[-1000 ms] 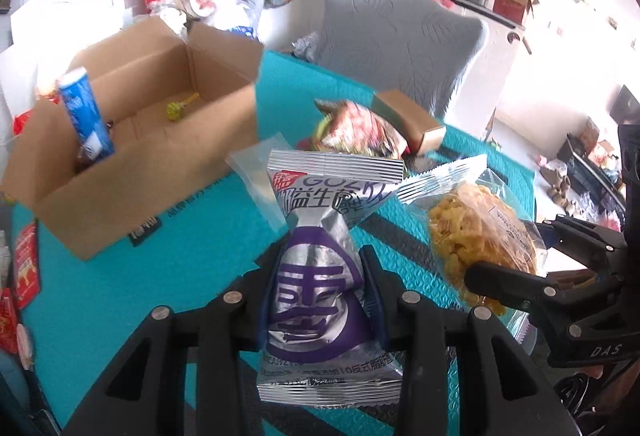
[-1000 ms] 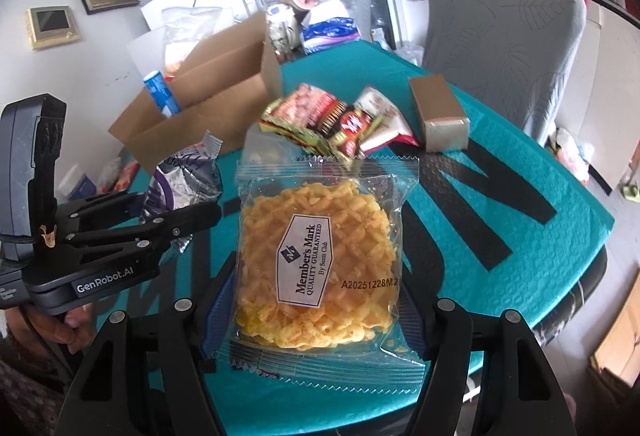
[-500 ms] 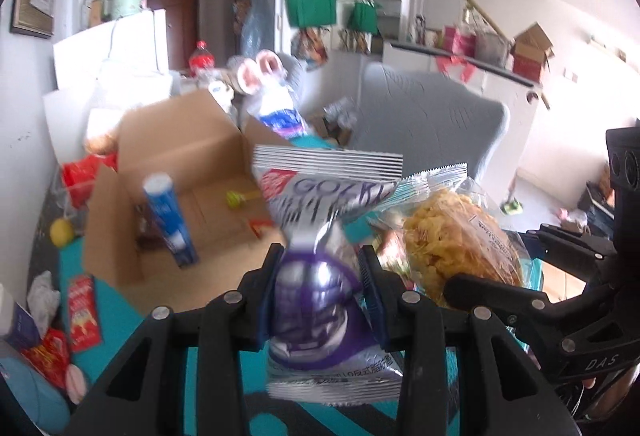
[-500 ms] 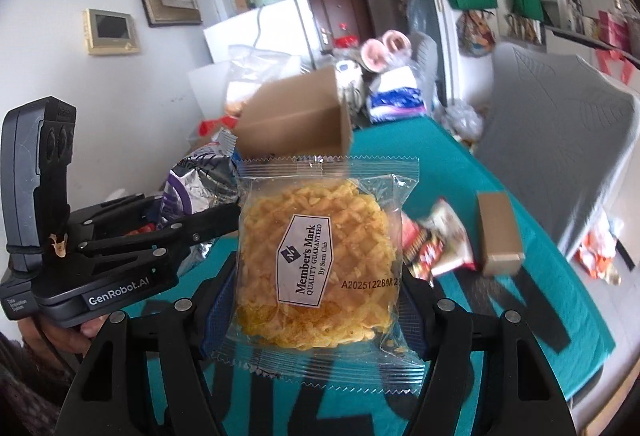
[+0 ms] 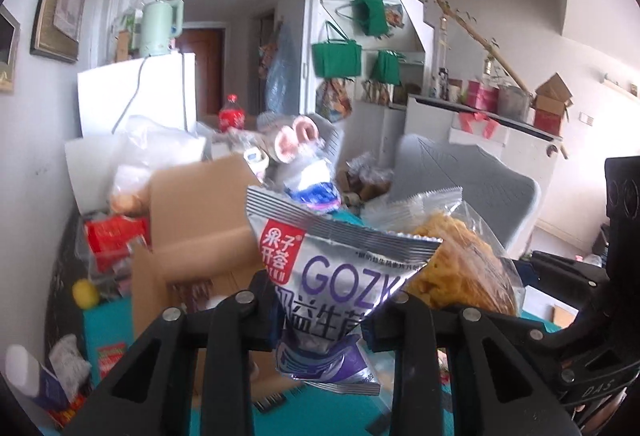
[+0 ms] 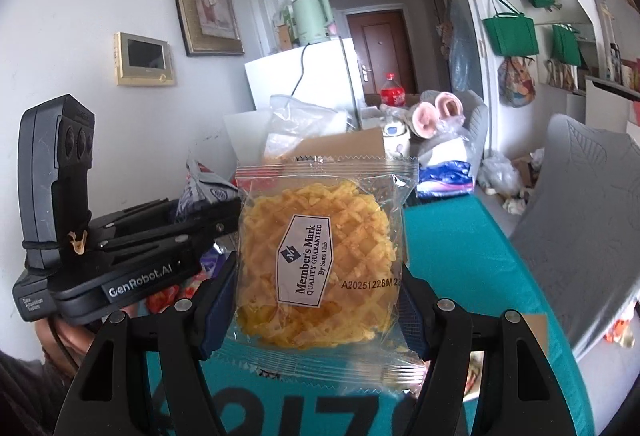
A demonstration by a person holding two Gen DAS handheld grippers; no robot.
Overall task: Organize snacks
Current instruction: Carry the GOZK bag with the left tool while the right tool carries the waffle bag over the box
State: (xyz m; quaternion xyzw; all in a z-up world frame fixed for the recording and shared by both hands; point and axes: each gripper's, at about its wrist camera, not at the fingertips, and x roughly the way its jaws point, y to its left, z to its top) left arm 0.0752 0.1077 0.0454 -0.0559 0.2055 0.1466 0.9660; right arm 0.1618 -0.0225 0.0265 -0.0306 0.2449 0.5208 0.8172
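Note:
My left gripper [image 5: 320,306] holds a silver and purple snack bag [image 5: 340,276] in the air; its jaws are closing tighter on the bag's crumpled middle. My right gripper [image 6: 316,300] is shut on a clear pack of yellow waffle crisps [image 6: 320,260], pads pressing both side edges. Both packs hang side by side above the teal table [image 6: 460,256]. The left gripper [image 6: 224,224] shows at the left of the right wrist view, a hand under it. An open cardboard box [image 5: 200,220] stands just beyond and below the packs.
A grey chair [image 6: 592,216] stands at the table's right side. A small brown box [image 6: 536,324] and loose snack packs lie on the table. Red packets [image 5: 116,236] and a yellow ball [image 5: 85,293] sit left of the box. Plush toys and bags crowd the far end.
Both grippers have risen off the table with their packs and tipped upward. The box now sits lower and closer in both views. The silver bag looks more pinched.

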